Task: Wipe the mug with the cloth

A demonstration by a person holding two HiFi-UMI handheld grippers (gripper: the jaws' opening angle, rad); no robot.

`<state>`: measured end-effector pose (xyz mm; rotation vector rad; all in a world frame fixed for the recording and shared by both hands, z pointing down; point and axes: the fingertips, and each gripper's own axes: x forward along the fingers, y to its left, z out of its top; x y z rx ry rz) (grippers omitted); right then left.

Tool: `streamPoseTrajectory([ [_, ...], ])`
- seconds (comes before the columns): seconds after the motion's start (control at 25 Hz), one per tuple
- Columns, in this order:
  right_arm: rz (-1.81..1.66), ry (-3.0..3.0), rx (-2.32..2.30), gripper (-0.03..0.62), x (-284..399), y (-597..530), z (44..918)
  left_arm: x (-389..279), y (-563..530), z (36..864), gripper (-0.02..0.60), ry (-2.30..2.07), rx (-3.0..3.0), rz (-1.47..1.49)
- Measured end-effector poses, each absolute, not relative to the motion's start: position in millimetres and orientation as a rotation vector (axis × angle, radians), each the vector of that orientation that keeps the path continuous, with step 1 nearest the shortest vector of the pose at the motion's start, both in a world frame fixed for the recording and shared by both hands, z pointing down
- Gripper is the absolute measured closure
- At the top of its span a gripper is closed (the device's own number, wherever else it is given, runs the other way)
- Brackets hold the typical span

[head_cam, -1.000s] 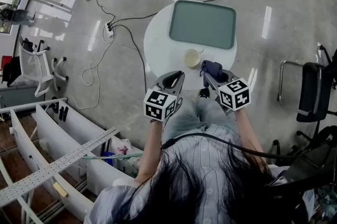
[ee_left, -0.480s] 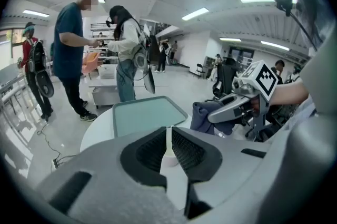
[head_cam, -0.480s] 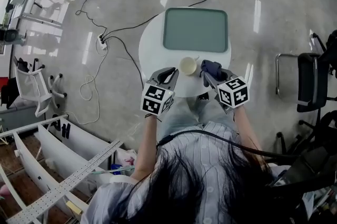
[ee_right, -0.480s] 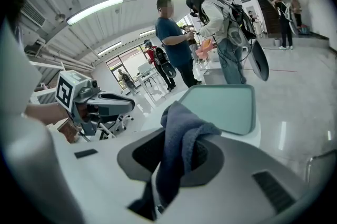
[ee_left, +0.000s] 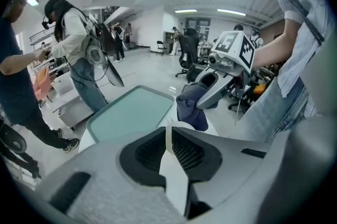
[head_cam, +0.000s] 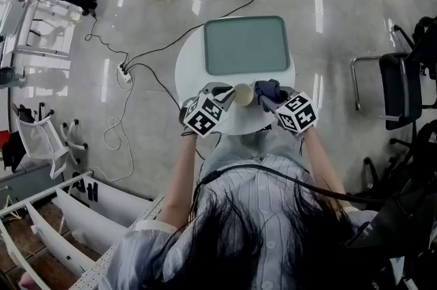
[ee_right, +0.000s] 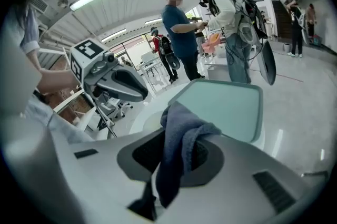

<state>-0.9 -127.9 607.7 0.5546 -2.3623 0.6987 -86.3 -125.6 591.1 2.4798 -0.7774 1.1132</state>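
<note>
The round white table (head_cam: 190,67) carries 1 green tray (head_cam: 246,44) on its far half, bare. The 2 grippers meet over the near half, close to the table's edge by the person.

The left gripper (head_cam: 231,95) is clenched on a thin white part of the mug (head_cam: 243,94). Its own view shows that strip pinched edge-on between the pads, though whether it is the handle or the wall I cannot tell. The mug sits between the 2 grippers, mouth up. Whether it rests on the table or is lifted is unclear.

The right gripper (head_cam: 263,97) grasps the blue-grey cloth (ee_right: 181,138), bunched in the jaws and spilling over them, just beside the mug.

The wiping looks about to begin. The main risk is the narrow hold: a sideways push from the cloth could twist the mug in the pads or slip it free, and so near the edge it might fall. With the cloth bunched, bare jaw tips could also knock the mug instead of fabric
</note>
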Motion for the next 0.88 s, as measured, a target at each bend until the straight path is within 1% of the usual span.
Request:
streamPoseTrajectory([
  [0.16,0.652,-2.343,0.508,0.514,-5,-132,619,-80,-135,604,0.545,-0.611,2.499,1.227],
  [0.48,0.688,-2.318,0.448,0.514,-16,-137,633,-66,-141,632,0.545,-0.282,2.531,1.444],
  [0.88,0.799,-2.326,0.448,0.514,-21,-140,640,-53,-140,655,0.545,-0.056,2.526,1.565],
])
